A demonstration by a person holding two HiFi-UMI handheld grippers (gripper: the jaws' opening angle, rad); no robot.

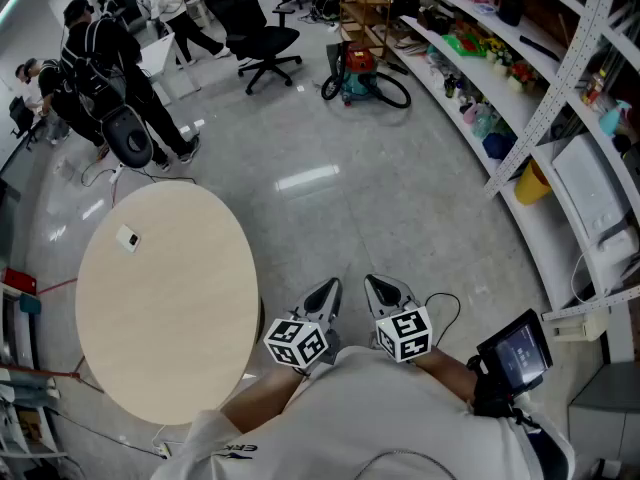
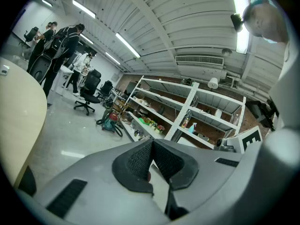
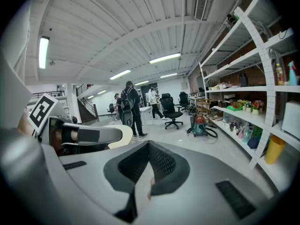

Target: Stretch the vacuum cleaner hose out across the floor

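Nearest the person's body, the left hand-held gripper (image 1: 322, 303) and the right hand-held gripper (image 1: 388, 296) sit side by side above the floor (image 1: 330, 218). Each has its jaws pressed fully together, with nothing between them and touching nothing. Just to their left stands a round pale bench (image 1: 170, 298), and far across the glossy grey floor the red-and-teal vacuum cleaner (image 1: 358, 73) sits by the shelves (image 1: 560, 98), its black hose (image 1: 405, 96) looped close around it, near a black office chair (image 1: 265, 43).
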